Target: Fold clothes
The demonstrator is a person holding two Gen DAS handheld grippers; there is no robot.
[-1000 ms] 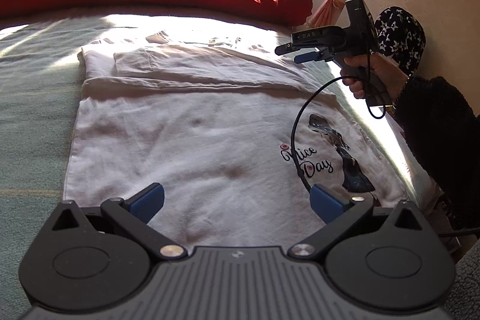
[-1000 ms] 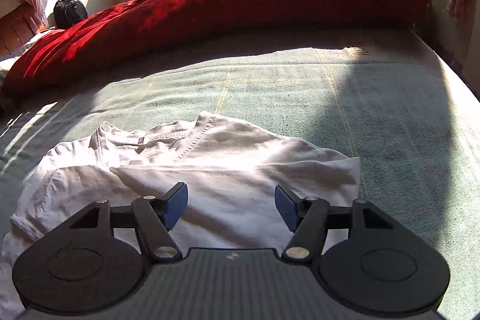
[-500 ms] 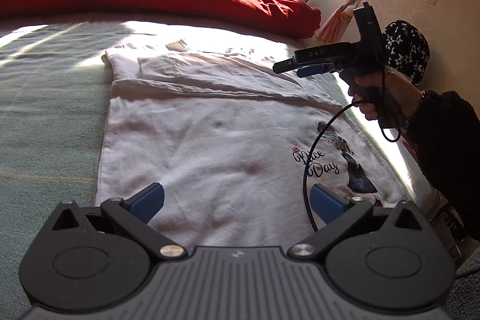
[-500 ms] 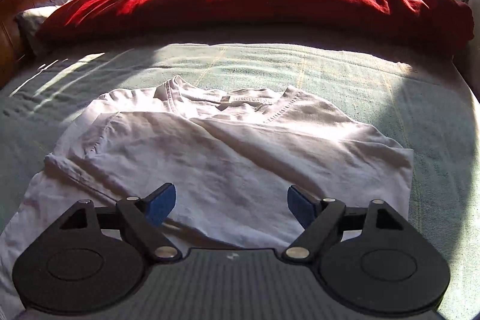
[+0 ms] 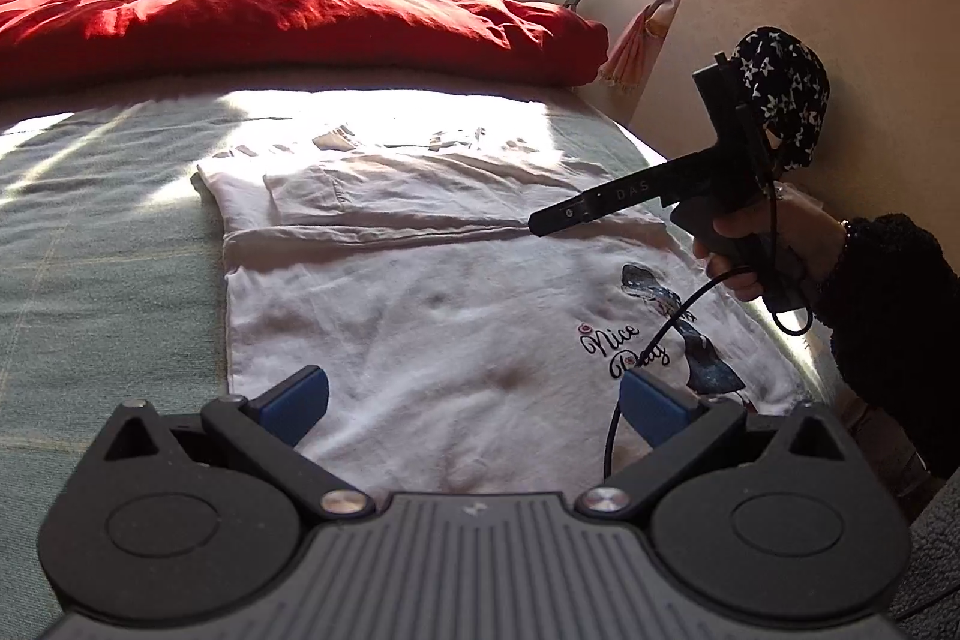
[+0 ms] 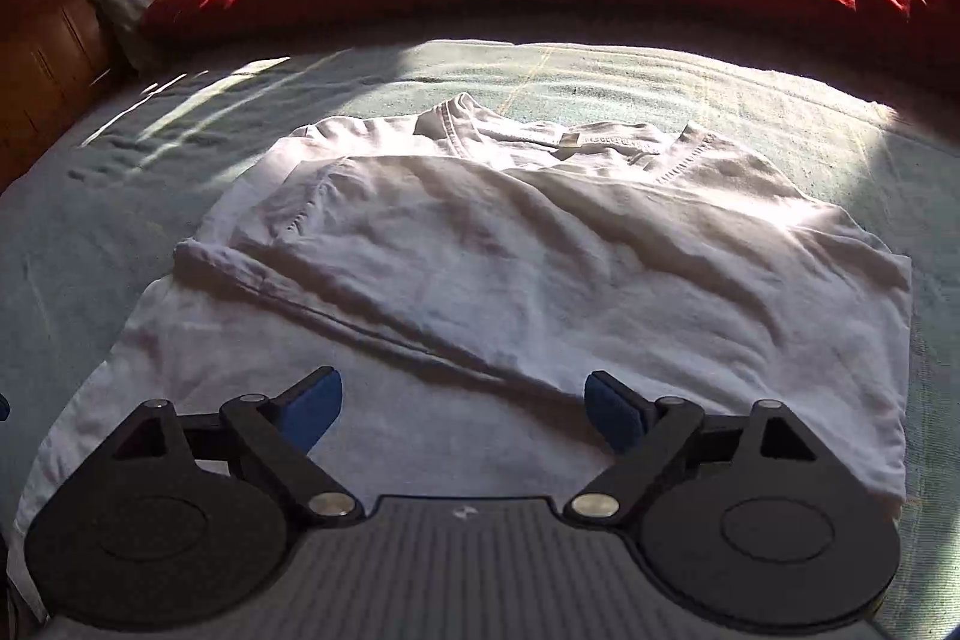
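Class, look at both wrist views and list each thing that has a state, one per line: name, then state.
White T-shirt: lying flat on the bed, top part with sleeves folded over, not yet fully folded.
Left gripper: open, nothing between its fingers.
Right gripper: jaws opening, nothing between them, above the shirt.
Red duvet: bunched along the far side of the bed.
Bed cover: spread out, slightly rippled.

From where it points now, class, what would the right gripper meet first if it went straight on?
Probably the white T-shirt, near its folded-over top layer; the right gripper, jaws opening, has nothing between them. Depth is uncertain.
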